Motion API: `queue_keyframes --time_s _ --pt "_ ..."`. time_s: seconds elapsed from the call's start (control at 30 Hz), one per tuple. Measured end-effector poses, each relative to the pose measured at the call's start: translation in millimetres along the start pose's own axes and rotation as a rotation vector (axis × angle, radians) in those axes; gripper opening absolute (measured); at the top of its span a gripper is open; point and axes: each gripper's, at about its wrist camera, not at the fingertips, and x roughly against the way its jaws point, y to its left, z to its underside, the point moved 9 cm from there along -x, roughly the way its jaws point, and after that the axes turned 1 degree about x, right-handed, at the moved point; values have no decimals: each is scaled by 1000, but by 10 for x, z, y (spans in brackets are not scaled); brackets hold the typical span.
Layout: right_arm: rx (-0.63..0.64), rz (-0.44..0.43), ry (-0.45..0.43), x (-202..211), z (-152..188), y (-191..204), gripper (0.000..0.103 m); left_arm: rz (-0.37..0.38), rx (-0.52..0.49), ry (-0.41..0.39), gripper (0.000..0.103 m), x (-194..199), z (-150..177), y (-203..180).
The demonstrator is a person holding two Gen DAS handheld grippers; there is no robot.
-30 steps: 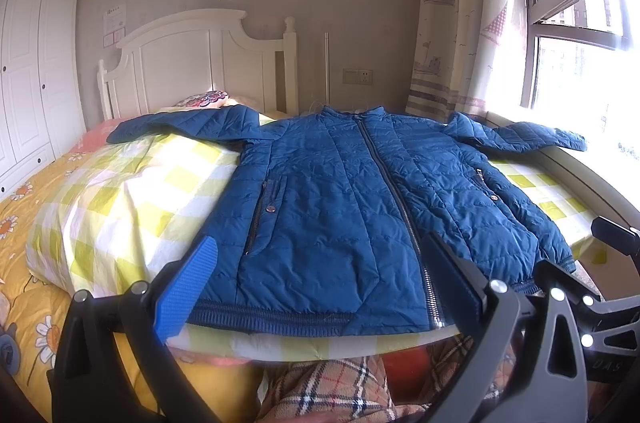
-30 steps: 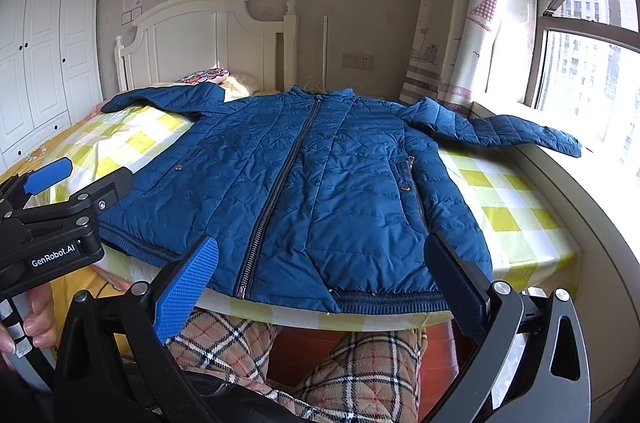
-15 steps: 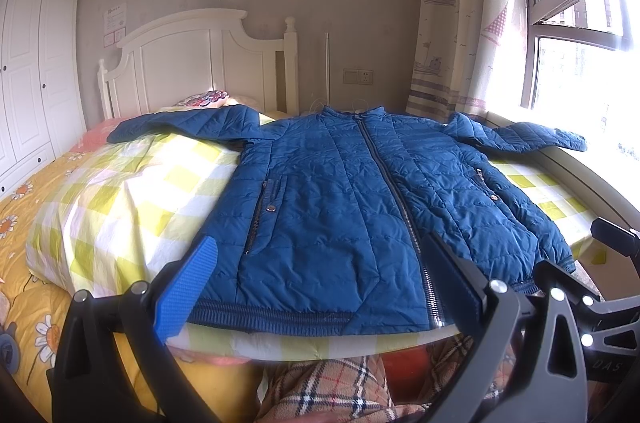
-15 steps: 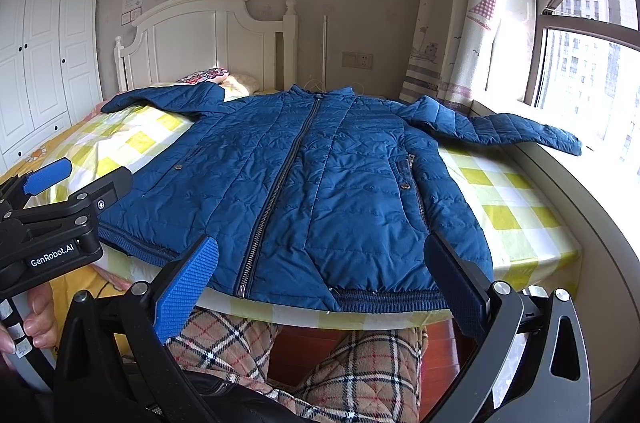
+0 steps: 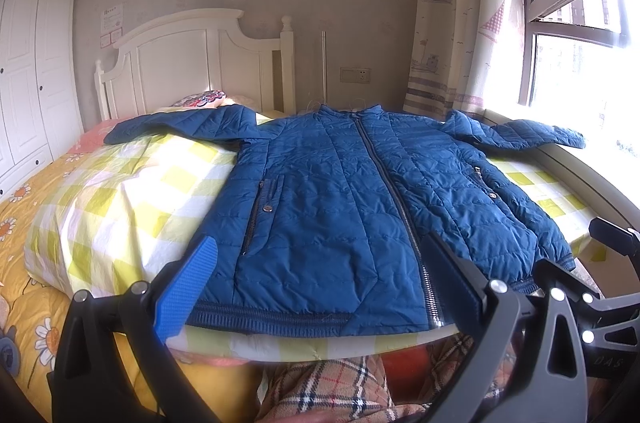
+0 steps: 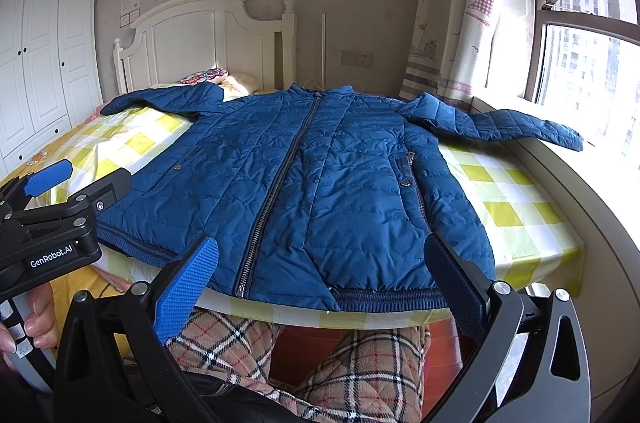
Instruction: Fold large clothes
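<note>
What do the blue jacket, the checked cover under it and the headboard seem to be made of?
Blue jacket: likely a smooth synthetic shell, padded; stitched quilting, faint sheen, ribbed knit hem, a zipper that looks metal.
Checked cover: soft woven fabric, probably cotton; matte, drapes over the edge.
Headboard: apparently wood painted white; panelled, with a turned post and a satin finish.

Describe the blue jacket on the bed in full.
The blue quilted puffer jacket lies flat, front up, on a yellow-and-white checked quilt. Its central zipper is closed; each side has a zipped pocket with a snap. Both sleeves spread outward, the window-side one reaching onto the sill. The ribbed hem lies at the near bed edge. Neither gripper touches it.
</note>
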Motion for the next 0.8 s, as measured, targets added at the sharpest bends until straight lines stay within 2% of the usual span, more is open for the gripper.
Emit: queue_keyframes --time_s 0.07,0.13,0.27,0.37,0.47,0.63,0.7,0.8 --pt "-13 -2 -2 -67 -12 -61 99 34 -14 20 101 -110 -10 -38" --pt "-40 -3 6 -192 -34 -161 99 47 -28 62 101 -384 -26 -63" --pt "-160 8 68 -654 -130 -564 99 2 -48 200 101 -1225 -94 -27" --pt "-228 54 111 -1031 -239 -958 99 -16 -53 293 101 -1823 -180 11" --pt "-339 95 176 -1446 -334 -1468 99 -69 -71 364 101 -2394 -254 83" --pt "-528 204 214 -2020 -541 -2510 99 -36 29 498 101 -3138 -317 218" --pt "-585 239 217 -2206 -623 -2867 99 -28 42 505 101 -3286 -365 265" --pt "-679 273 227 -2496 -719 -3359 99 -22 -14 495 101 -3416 -373 253"
